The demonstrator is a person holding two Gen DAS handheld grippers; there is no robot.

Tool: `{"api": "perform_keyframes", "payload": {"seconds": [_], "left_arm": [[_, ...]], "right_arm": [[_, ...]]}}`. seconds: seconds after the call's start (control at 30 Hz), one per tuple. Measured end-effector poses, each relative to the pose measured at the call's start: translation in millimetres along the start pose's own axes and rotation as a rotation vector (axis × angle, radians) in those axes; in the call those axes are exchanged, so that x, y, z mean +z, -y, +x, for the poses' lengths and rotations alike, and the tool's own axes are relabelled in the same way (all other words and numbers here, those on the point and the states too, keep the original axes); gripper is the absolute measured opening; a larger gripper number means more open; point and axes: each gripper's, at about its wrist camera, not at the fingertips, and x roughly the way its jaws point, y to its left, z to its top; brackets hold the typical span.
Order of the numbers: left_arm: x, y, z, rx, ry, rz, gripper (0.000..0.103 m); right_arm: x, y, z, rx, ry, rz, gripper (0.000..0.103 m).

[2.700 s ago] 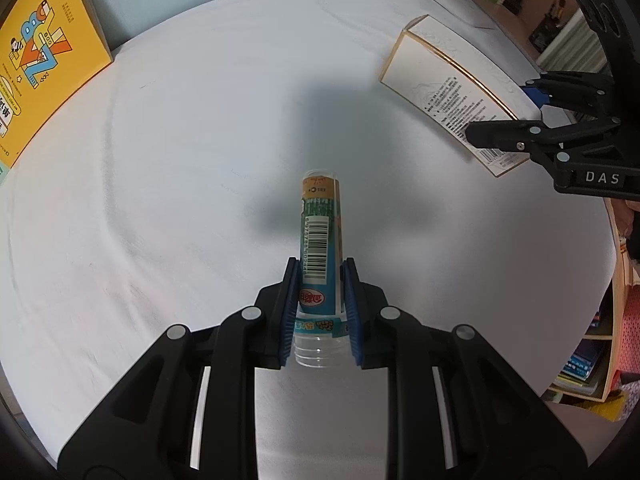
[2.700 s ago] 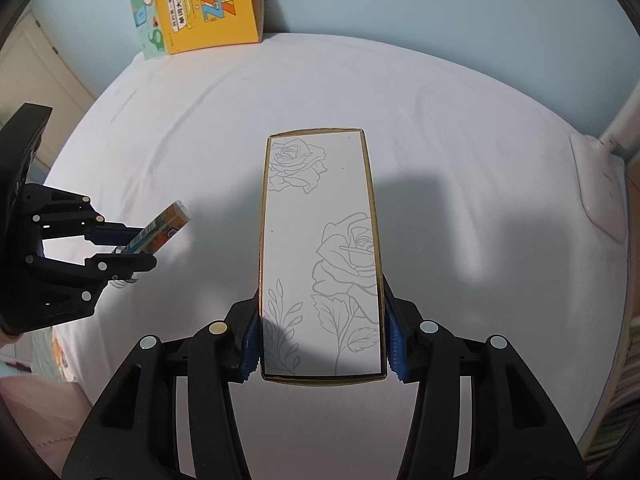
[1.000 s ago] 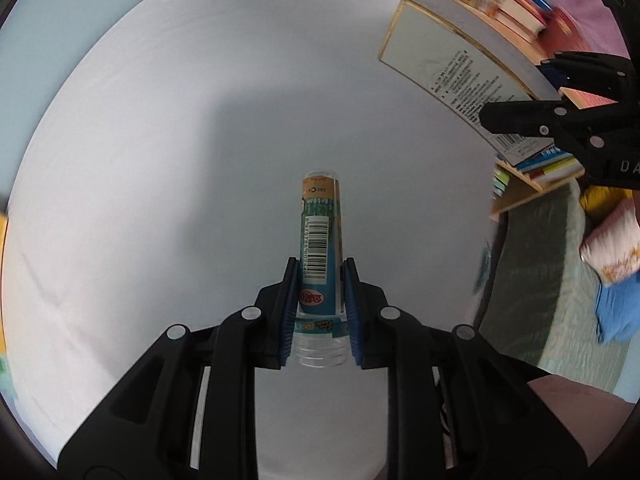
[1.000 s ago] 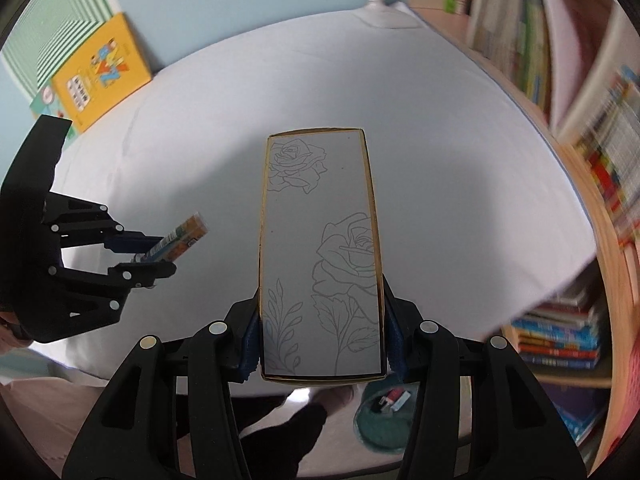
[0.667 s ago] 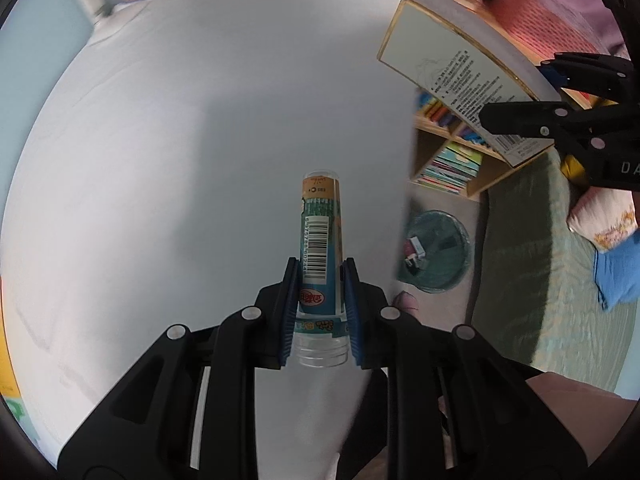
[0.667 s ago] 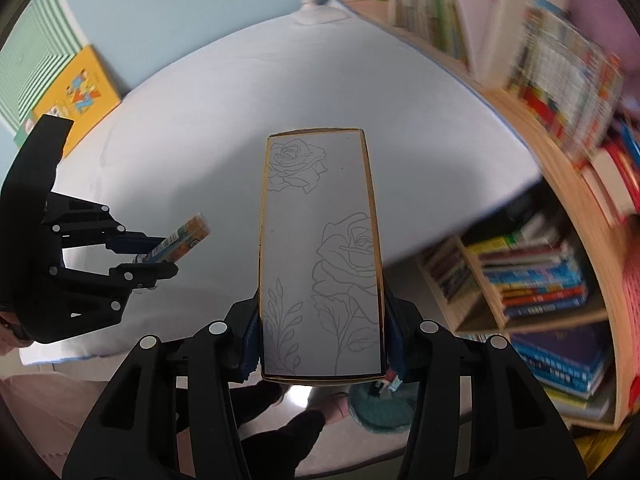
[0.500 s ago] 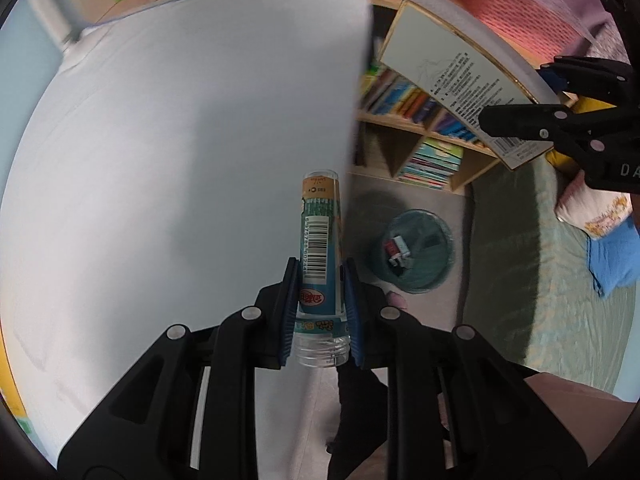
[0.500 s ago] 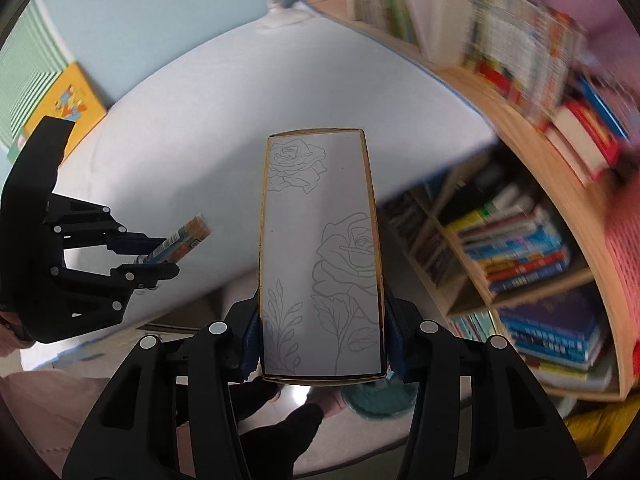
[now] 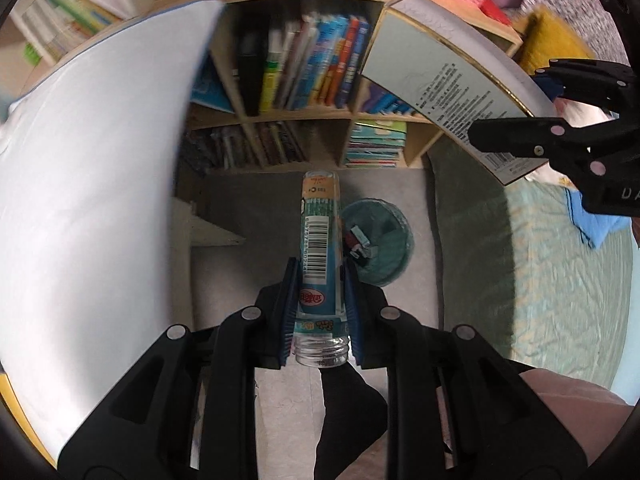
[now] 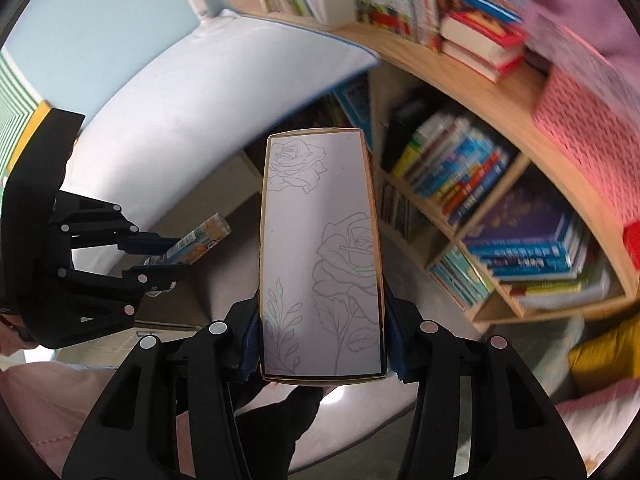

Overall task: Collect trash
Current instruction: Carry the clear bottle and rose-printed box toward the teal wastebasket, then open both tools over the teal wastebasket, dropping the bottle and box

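Both fisheye views are evenly lit by soft indoor light, with no hard glare and a black vignette ringing every edge. In the left wrist view the held bottle (image 9: 320, 248) and the gripper stay sharp, while the bookshelf (image 9: 304, 80) from eleven to one o'clock smears with motion blur and straight shelves bow near the rim. In the right wrist view the rose-printed box (image 10: 322, 256) is crisp, the books (image 10: 472, 176) from twelve to three o'clock streak, and dim shadow pools at six o'clock.
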Motion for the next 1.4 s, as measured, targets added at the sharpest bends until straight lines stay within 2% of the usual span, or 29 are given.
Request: {"api": "perform_keyframes", "payload": {"seconds": [0.27,0.63,0.97,1.4], "left_arm": [[13.5,47.0,14.1,-0.017,-0.030,0.083,0.020],[29.6,86.4,38.4,-0.048,-0.072,0.148,0.020],[31.9,109.5,66.4,-0.068,-0.132,0.197,0.020],[42.8,119.7,92.2,-0.078,-0.179,0.224,0.020]], "right_arm": [[-33.8,30.7,-12.7,-0.017,-0.013,0.054,0.050],[-68.5,62.1,-11.4,-0.022,-0.057,0.122,0.050],[-94.3,79.0,-1.3,-0.007,-0.103,0.182,0.050],[-105.5,89.9,17.7,0.017,-0.146,0.231,0.050]]}}
